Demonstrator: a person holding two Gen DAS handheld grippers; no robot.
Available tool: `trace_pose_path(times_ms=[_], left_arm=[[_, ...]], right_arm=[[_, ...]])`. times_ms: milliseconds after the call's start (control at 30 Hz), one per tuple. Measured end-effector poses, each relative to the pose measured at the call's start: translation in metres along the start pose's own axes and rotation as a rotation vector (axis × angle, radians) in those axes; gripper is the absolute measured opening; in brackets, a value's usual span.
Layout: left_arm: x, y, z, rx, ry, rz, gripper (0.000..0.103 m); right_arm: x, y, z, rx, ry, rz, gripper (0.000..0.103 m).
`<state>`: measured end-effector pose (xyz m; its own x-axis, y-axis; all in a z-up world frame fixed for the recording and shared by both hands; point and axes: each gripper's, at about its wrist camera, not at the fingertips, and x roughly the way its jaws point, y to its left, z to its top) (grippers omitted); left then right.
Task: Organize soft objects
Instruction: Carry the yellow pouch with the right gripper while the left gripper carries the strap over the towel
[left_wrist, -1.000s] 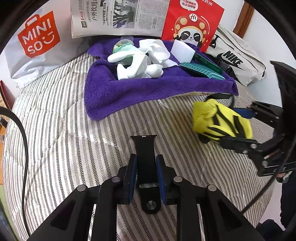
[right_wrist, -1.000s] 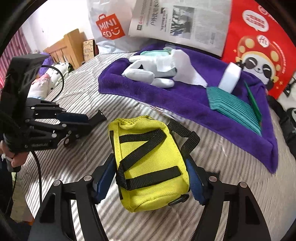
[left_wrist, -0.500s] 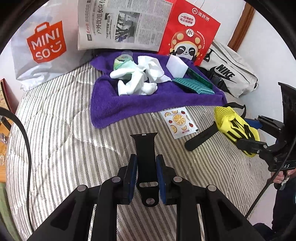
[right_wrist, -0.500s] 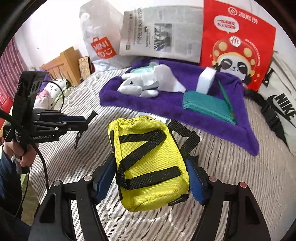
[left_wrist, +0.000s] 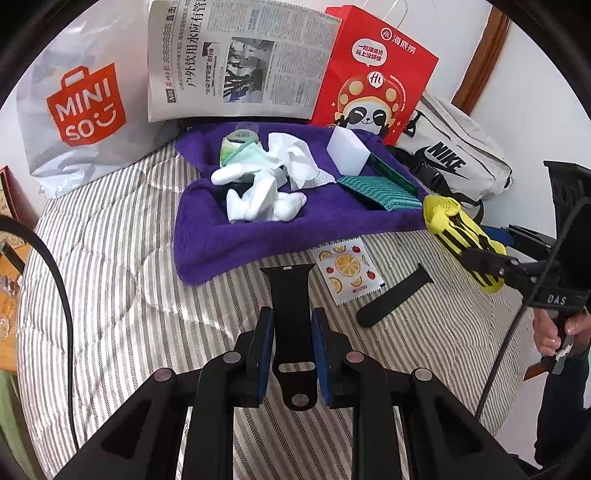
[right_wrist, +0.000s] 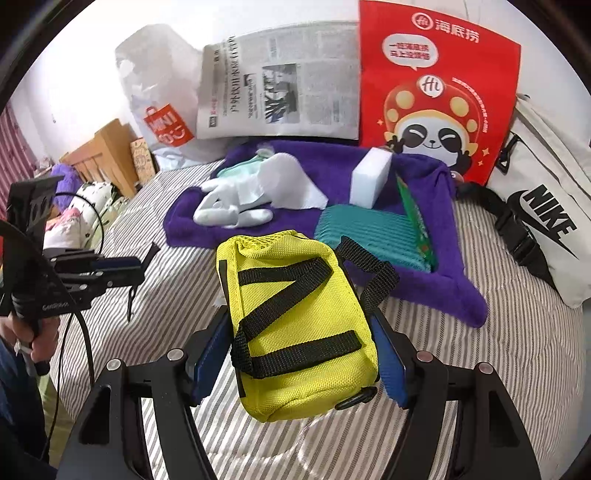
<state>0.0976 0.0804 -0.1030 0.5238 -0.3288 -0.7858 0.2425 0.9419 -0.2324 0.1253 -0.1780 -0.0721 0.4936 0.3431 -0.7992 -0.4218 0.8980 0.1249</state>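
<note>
My left gripper is shut on a black watch strap and holds it above the striped bed. My right gripper is shut on a yellow pouch with black webbing, held in the air right of the purple towel; the pouch also shows in the left wrist view. On the towel lie white socks, a white sponge block, a teal cloth and a green packet. A second black strap and a fruit-print sachet lie on the bed.
A Miniso bag, a newspaper and a red panda bag stand behind the towel. A white Nike bag lies at the right. A wooden headboard is far left in the right wrist view.
Both grippers have risen and drawn back from the towel with their loads. The lifted pouch has uncovered the sachet and the second black strap on the bed.
</note>
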Motion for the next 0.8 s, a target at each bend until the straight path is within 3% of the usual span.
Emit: trace_pose_path(times_ms=[800], left_arm=[[0.022, -0.014, 0.091, 0.067, -0.031, -0.009, 0.020]], right_arm=[[0.032, -0.071, 0.078, 0.099, -0.025, -0.141, 0.071]])
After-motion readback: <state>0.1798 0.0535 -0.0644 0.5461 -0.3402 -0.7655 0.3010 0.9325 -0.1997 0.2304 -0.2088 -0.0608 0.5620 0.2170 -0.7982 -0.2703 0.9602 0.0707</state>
